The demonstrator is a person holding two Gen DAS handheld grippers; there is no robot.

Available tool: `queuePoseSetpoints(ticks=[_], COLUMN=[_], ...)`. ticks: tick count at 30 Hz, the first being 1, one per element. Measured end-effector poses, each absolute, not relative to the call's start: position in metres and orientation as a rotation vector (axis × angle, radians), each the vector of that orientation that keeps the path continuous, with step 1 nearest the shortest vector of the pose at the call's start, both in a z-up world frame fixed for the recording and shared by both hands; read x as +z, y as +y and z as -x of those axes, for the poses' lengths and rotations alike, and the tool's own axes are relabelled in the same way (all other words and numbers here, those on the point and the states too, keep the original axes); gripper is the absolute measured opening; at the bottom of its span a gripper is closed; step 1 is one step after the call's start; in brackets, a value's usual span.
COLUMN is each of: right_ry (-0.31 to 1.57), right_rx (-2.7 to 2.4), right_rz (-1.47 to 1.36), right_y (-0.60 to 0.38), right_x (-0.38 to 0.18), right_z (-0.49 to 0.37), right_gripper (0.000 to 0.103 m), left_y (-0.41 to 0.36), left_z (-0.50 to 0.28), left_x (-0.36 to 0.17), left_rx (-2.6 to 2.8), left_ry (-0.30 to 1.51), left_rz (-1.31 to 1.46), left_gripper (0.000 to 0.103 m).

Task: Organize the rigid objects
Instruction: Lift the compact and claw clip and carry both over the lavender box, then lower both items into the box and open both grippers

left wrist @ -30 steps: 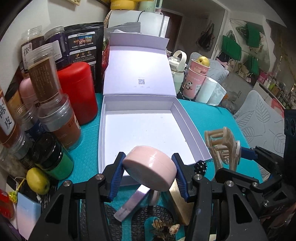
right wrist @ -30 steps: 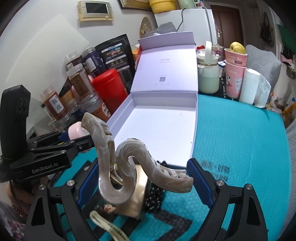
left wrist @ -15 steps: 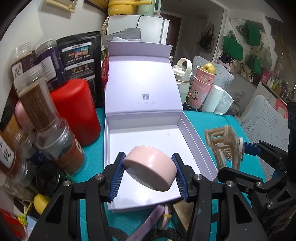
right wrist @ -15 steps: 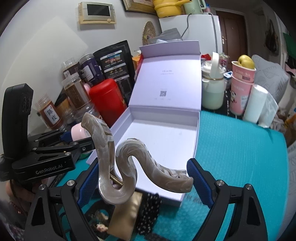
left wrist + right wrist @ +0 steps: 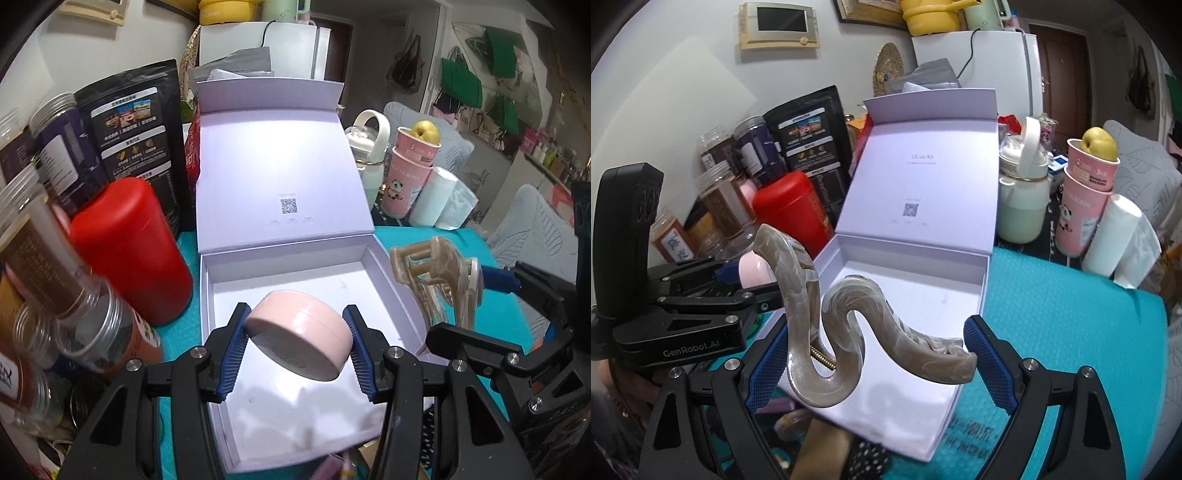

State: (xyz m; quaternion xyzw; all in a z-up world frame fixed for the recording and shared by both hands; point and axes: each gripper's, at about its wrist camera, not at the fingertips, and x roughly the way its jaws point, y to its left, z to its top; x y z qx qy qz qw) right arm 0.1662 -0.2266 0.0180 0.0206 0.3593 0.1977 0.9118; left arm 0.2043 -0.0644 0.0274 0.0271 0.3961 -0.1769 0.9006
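Both loads advanced from the near rim to above the open lilac box (image 5: 218,373): left gripper (image 5: 297,349) clamped on pink round case (image 5: 299,343), right gripper (image 5: 871,363) clamped on marbled hair claw (image 5: 849,332); release into the box likely next.

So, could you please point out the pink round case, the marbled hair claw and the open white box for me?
pink round case (image 5: 297,334), left wrist view, on its side wall.
marbled hair claw (image 5: 849,314), right wrist view, on its curved body.
open white box (image 5: 280,177), left wrist view, on the raised lid's inner face.
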Motion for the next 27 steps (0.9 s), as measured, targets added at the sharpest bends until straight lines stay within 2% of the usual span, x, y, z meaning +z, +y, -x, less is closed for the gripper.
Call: queuePoseSetpoints(ticks=[27], right_ry=[0.882], right_rx=[0.395], right_rz=[-0.039], right_y=[-0.229], right_x=[-0.032], right_z=[-0.254], right_gripper=[0.091], left_y=[-0.084], left_z=[-0.294], left_x=[-0.037], left_rx=[-0.366], left_ry=[0.999], left_rz=[-0.144], left_gripper=[0.051])
